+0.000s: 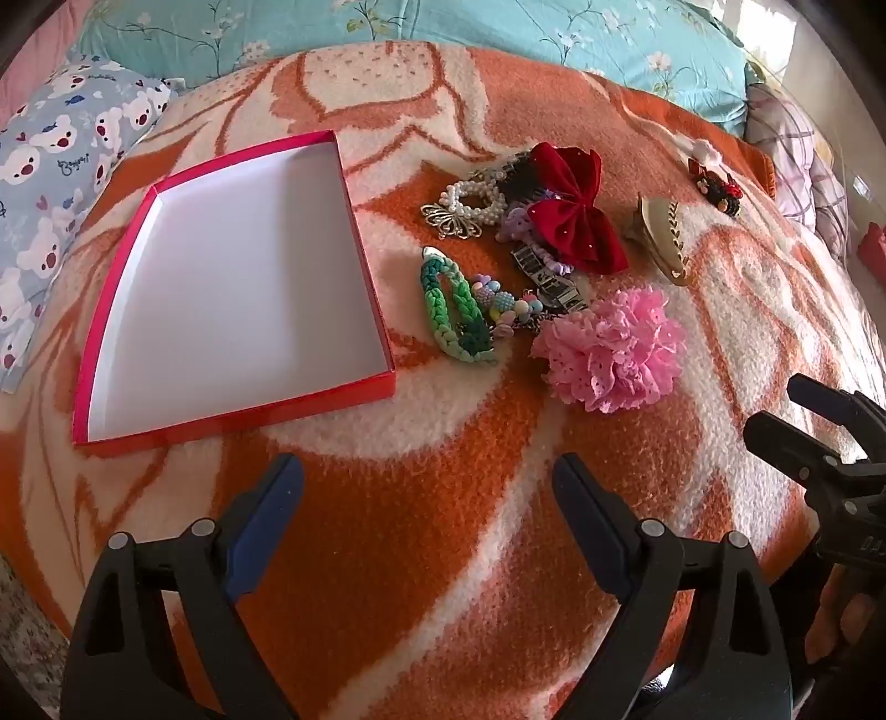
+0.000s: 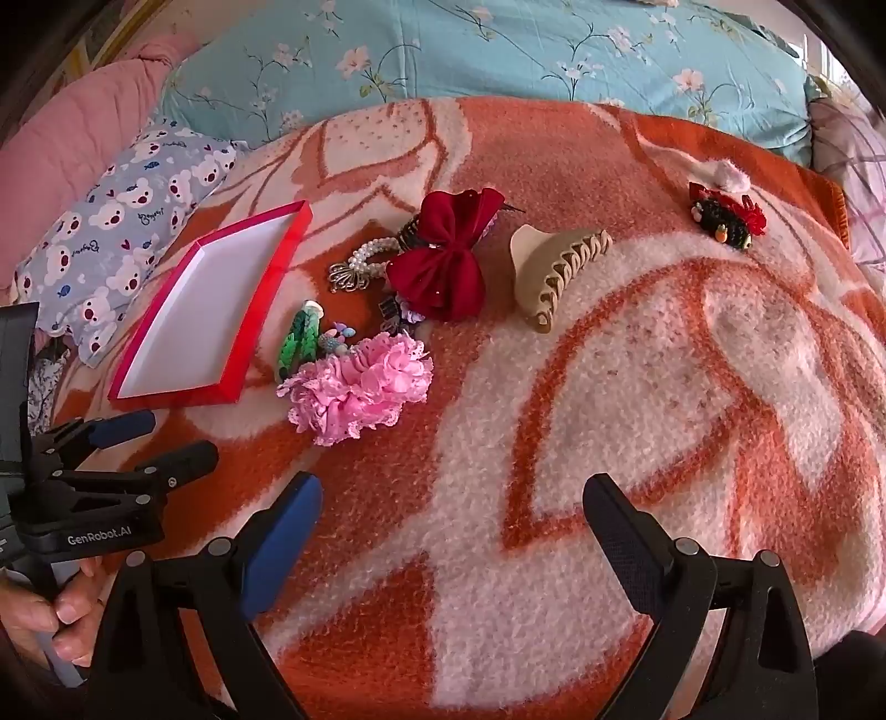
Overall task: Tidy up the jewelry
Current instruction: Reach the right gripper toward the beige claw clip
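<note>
A shallow red box (image 1: 83, 399) with a white, empty inside lies on the orange-and-white blanket; it also shows in the right wrist view (image 2: 266, 288). Right of it lies a pile: a pink lace flower (image 1: 609, 349) (image 2: 360, 387), a dark red velvet bow (image 1: 570, 205) (image 2: 443, 255), a green braided clip (image 1: 454, 310), a pearl bracelet (image 1: 470, 199), a beaded charm (image 1: 498, 302). A beige claw clip (image 1: 659, 238) (image 2: 554, 271) and a small black-and-red clip (image 1: 720, 185) (image 2: 725, 216) lie farther right. My left gripper (image 1: 426, 487) (image 2: 155, 437) and right gripper (image 2: 451, 509) (image 1: 775, 410) are open and empty, near the blanket's front.
A bear-print pillow (image 1: 55, 183) lies left of the box. A teal floral quilt (image 1: 498, 33) runs along the back. A pink cushion (image 2: 66, 144) sits at the far left, checked fabric (image 1: 797, 160) at the far right.
</note>
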Motion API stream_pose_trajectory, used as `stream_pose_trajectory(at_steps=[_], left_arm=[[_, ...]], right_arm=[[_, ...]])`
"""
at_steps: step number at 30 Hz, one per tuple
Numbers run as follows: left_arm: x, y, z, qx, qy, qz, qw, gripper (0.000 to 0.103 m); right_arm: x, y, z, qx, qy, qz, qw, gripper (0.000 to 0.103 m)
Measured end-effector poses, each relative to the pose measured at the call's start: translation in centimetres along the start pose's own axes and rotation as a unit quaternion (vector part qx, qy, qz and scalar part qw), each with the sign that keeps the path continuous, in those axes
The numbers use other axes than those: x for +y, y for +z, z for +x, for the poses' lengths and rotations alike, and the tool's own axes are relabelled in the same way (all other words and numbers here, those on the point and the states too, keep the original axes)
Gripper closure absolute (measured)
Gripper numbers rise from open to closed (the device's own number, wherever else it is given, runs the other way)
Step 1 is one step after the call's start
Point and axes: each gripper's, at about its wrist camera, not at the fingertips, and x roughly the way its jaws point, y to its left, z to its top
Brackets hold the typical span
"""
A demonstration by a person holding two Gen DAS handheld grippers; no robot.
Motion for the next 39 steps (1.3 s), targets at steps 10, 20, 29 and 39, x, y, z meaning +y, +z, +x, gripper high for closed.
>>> stream_pose_trajectory(at_steps=[10, 20, 29, 39], left_arm=[[0.0, -0.3, 0.2, -0.001, -0.006, -0.004, 1.0000, 0.011], [-0.8, 0.2, 0.5, 0.001, -0.004, 0.000, 1.0000, 0.011], [-0.9, 0.3, 0.8, 0.019, -0.005, 0.007, 0.9998, 0.011], [-1.1, 0.5, 0.9, 0.006, 0.009, 0.020, 0.9997, 0.011]], right_arm=[[0.7, 0.2, 0.7, 0.001, -0.002, -0.002, 1.000, 0.007], [0.3, 0.2, 0.2, -0.002, 0.004, -0.001, 1.000, 0.007], [0.1, 0.5, 0.3, 0.000, 0.003, -0.002, 1.000, 0.007], [-0.3, 0.6, 0.5, 0.001, 0.005, 0.003, 1.000, 0.007]])
